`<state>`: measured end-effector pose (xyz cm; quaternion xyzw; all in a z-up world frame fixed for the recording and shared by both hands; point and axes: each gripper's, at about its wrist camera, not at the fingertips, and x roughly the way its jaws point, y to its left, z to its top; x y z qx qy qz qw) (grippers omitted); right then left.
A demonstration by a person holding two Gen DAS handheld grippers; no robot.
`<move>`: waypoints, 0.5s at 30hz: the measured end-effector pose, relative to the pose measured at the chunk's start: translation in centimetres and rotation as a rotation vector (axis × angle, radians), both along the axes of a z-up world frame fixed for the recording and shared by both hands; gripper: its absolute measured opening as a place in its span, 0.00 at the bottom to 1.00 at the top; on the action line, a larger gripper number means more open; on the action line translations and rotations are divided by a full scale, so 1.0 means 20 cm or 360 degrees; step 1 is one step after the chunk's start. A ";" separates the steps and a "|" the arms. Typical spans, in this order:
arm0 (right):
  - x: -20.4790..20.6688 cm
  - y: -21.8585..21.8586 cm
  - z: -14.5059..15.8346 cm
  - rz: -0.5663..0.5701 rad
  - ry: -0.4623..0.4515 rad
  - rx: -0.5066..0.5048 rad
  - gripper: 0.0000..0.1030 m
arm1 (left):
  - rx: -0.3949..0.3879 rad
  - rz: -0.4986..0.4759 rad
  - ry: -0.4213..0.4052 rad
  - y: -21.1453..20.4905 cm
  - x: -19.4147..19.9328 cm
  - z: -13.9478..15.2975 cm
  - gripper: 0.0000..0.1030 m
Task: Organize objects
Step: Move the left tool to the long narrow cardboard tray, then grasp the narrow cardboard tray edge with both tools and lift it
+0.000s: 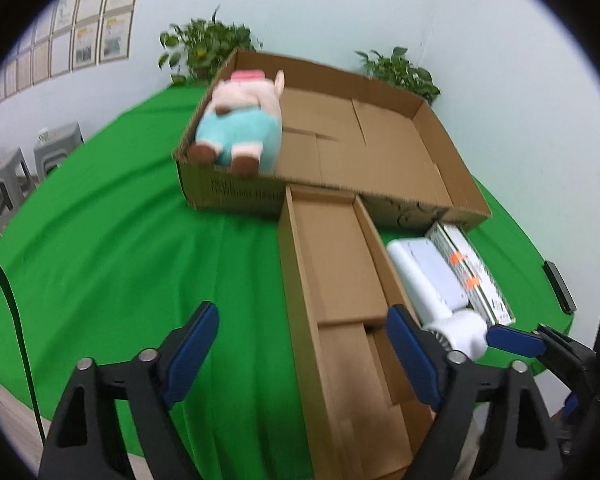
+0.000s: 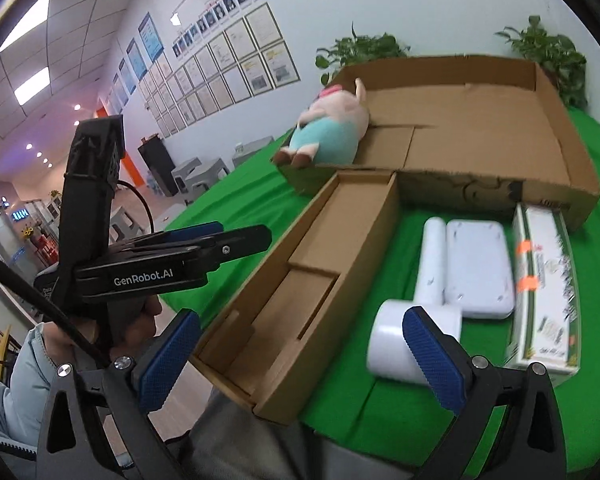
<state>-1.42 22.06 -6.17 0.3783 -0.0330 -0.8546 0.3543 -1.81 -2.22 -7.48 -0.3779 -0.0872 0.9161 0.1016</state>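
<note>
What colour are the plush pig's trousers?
Light turquoise on the plush pig; clearest in the left wrist view.

Potted plants (image 1: 208,46), framed certificates (image 2: 236,64), grey stools (image 1: 54,148)

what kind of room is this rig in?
Likely an office or showroom used for demos: rows of framed certificates on the wall, a suspended tile ceiling with panel lights, and a green-cloth table with potted plants.

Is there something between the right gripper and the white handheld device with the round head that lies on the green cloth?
Nothing visible does. The right gripper is open, and the white handheld device lies just past its right finger on the green cloth. The long narrow cardboard box sits to the left of it, out of that path.
</note>
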 end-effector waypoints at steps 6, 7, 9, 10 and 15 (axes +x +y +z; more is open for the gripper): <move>-0.05 -0.09 -0.07 -0.0094 -0.0031 0.0131 0.79 | 0.0012 -0.0048 -0.0131 0.01 -0.01 -0.10 0.51; -0.06 -0.11 -0.07 -0.0107 -0.0017 0.0171 0.75 | -0.0004 -0.0054 -0.0153 0.01 -0.02 -0.11 0.44; -0.07 -0.16 -0.07 -0.0117 0.0017 0.0257 0.65 | -0.0012 -0.0066 -0.0181 0.02 -0.02 -0.13 0.36; -0.07 -0.19 -0.07 -0.0119 0.0024 0.0303 0.58 | -0.0003 -0.0077 -0.0191 0.02 -0.01 -0.14 0.34; -0.09 -0.27 -0.14 -0.0127 -0.0040 0.0423 0.42 | 0.0012 -0.0091 -0.0183 0.02 0.00 -0.13 0.20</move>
